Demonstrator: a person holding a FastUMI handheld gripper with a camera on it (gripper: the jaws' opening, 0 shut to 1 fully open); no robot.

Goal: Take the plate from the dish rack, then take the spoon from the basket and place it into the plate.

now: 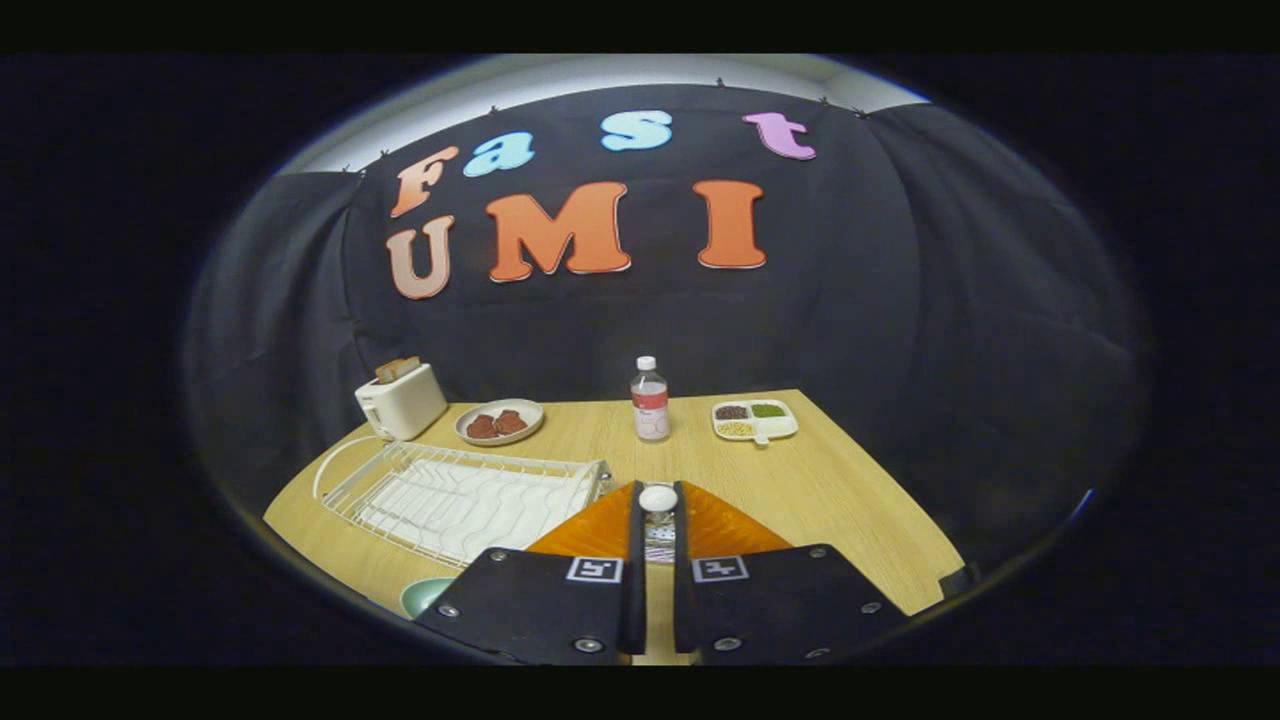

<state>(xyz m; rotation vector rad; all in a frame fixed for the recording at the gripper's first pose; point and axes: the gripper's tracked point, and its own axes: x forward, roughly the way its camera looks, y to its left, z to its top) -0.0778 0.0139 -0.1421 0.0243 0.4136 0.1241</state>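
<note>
My gripper (657, 515) hangs above the wooden table (850, 500), its fingers close together. Between the fingertips sticks up the white rounded end of a spoon (657, 497), with both fingers pressing on it; the rest of the spoon is mostly hidden in the narrow gap. A pale green plate (425, 596) lies on the table below and left of the fingers, largely covered by the gripper body. The white wire dish rack (455, 495) stands just left of the fingers with nothing in its slots.
Along the back of the table stand a white toaster (402, 400), a plate of brown pieces (499, 422), a clear bottle with a red label (650, 402) and a divided white tray of beans (754, 420). The table's right edge falls off beyond the tray.
</note>
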